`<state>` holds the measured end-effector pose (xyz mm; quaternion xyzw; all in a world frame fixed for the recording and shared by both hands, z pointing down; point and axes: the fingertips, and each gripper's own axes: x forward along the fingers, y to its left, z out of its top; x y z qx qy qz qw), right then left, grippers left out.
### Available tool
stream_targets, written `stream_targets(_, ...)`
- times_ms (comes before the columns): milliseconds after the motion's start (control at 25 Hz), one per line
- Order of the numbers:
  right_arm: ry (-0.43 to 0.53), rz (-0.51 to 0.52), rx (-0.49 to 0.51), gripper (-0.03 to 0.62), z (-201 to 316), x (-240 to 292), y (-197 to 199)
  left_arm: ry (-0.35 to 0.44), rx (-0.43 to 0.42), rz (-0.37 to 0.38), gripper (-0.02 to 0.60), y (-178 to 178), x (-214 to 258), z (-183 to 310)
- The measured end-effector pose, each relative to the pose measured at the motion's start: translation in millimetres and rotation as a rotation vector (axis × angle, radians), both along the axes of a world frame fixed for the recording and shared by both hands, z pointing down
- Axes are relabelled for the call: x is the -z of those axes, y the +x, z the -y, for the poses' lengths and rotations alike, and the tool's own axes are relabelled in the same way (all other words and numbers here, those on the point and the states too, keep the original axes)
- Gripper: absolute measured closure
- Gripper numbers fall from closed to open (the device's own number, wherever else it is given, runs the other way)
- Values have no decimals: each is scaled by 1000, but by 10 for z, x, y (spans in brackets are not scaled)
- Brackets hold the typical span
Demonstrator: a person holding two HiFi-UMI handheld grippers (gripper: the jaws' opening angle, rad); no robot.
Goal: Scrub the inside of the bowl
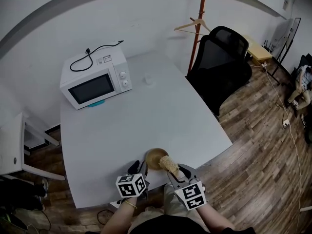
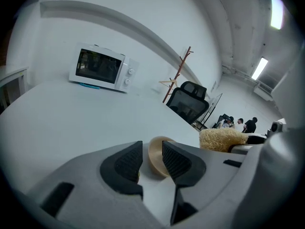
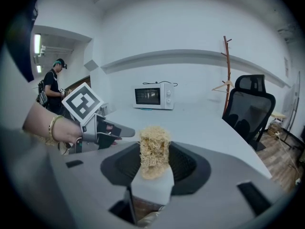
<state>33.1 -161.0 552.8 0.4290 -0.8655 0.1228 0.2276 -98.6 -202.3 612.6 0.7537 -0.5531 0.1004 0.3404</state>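
Head view: label (image 1: pixel 104 59) on microwave (image 1: pixel 95 84) unreadably small.

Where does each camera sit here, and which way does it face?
Head view: on the person's head, facing steeply down at the table, bowl and microwave; left gripper, right gripper and forearms show.
Left gripper view: on the left gripper, along its open jaws toward the bowl; scrubber at right.
Right gripper view: on the right gripper, past its clamped scrubber toward the microwave; the left hand shows.
Shared: every view shows the microwave.
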Motion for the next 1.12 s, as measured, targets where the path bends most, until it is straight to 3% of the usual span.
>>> stream_targets(440,59,133,-41,428,-288,306,-162,95,-3,-18,549,-86,435,-429)
stream_targets(840,119,213,-36,428,-554,569,-302,147,-60,-3,563,-107,659,-796)
stream_targets(1120,155,216,-34,428,-685,632,-352,141,-86,-16,563,-117,656,-996)
